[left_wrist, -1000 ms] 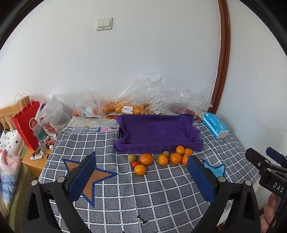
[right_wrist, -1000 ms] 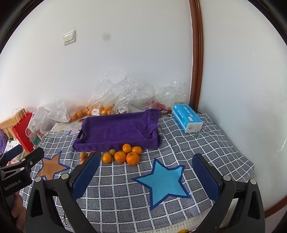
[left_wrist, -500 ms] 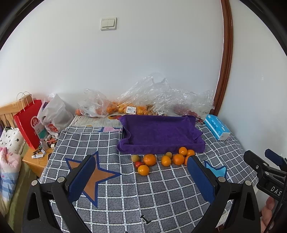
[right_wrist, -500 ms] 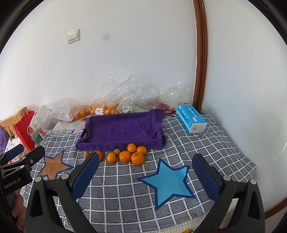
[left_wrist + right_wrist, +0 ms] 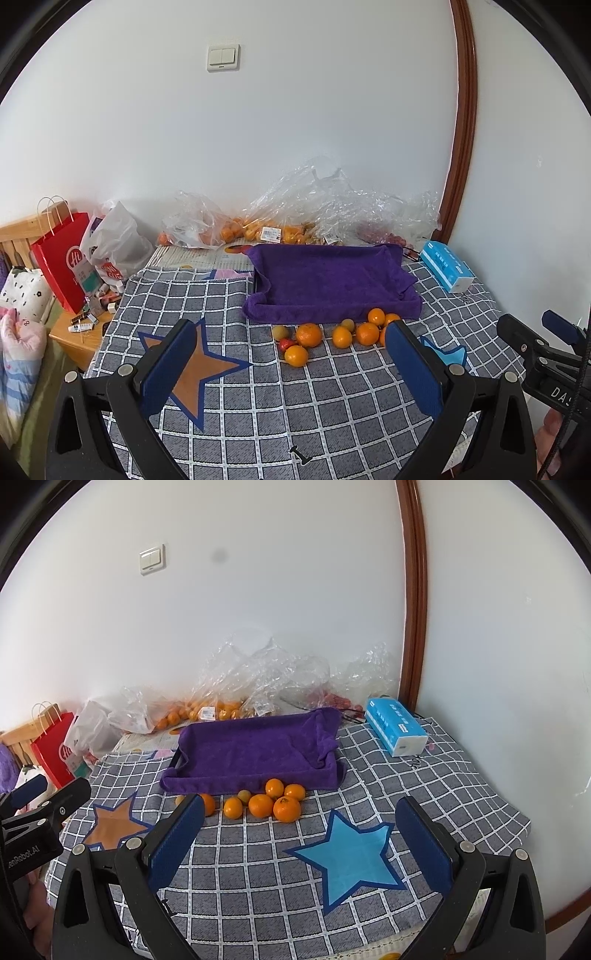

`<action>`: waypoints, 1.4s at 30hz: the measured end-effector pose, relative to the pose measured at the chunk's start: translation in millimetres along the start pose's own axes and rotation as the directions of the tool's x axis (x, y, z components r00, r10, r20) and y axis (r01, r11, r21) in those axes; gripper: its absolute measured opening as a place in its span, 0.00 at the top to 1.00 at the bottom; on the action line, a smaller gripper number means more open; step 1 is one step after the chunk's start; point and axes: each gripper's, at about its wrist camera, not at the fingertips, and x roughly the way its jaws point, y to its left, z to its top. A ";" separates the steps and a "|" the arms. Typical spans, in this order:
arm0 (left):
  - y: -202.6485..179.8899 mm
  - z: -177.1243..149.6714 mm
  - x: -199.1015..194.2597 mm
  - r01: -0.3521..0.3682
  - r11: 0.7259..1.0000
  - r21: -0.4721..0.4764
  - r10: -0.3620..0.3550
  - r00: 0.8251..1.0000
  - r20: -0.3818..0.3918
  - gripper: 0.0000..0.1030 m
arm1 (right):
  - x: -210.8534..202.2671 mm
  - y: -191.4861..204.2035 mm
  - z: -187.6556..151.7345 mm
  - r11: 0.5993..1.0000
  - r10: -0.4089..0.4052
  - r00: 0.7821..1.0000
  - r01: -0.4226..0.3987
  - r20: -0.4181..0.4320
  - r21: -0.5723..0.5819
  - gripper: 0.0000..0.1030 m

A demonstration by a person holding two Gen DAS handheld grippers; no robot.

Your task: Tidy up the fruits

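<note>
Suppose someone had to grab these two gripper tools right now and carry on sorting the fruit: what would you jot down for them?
Left gripper: open, holding nothing, above the checked cloth.
Right gripper: open, holding nothing.
Loose fruit: oranges and a few smaller pieces lie in a cluster on the cloth, just in front of the purple towel-lined tray.
Done: nothing; no fruit in the tray.
Left: all the sorting. More fruit sits in the plastic bags by the wall.

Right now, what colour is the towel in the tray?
Purple. The towel shows best in the right wrist view.
</note>
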 end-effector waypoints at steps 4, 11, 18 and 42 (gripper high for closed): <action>-0.3 0.3 -0.1 0.000 1.000 0.001 0.000 1.000 0.001 0.01 | 0.9 -0.6 -1.0 1.000 -0.004 1.000 0.004 -0.002 0.000 0.01; 0.2 1.6 -1.0 0.002 1.000 -0.004 -0.002 1.000 0.005 0.01 | 0.7 1.4 -1.4 1.000 0.006 1.000 -0.006 -0.001 -0.009 0.01; 2.5 1.3 -0.1 0.007 1.000 -0.012 -0.007 1.000 0.003 0.01 | 2.6 -0.3 -3.3 1.000 0.006 1.000 -0.006 -0.009 0.001 0.01; 8.6 -0.2 7.4 0.014 1.000 -0.019 -0.014 1.000 0.005 0.01 | 17.0 7.7 -9.2 0.999 0.007 1.000 -0.007 0.002 -0.031 0.03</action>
